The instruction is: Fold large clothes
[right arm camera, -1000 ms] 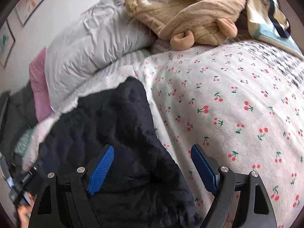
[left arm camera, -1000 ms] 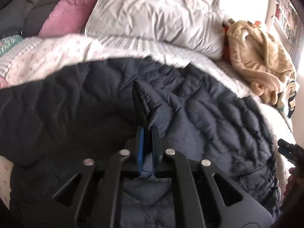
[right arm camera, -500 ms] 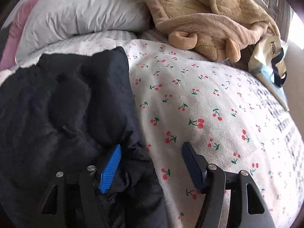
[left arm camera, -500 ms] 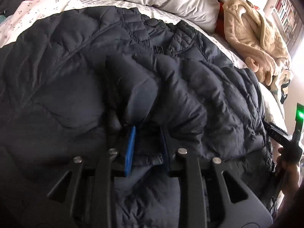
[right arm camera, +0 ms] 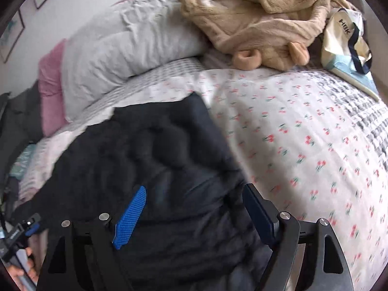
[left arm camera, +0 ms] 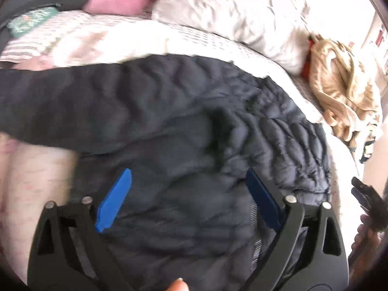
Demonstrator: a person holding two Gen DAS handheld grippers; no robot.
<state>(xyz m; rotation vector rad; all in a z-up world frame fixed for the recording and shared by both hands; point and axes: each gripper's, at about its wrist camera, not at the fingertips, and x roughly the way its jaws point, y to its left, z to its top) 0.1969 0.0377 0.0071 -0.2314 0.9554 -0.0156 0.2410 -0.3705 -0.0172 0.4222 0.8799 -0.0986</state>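
Note:
A dark navy quilted puffer jacket lies spread on the bed; it also shows in the right wrist view. One sleeve stretches to the left across the bedspread. My left gripper is open and empty, just above the jacket's middle. My right gripper is open and empty over the jacket's right edge, with its right finger near the cherry bedspread. The other gripper shows at the edge of each view, the right one in the left wrist view and the left one in the right wrist view.
The bed has a white cherry-print bedspread. A grey pillow and a pink pillow lie at the head. A beige fleece garment and a tote bag sit at the back right.
My left gripper has let go of the jacket fold and opened wide, pulling back. My right gripper has stayed open and shifted over the jacket's edge.

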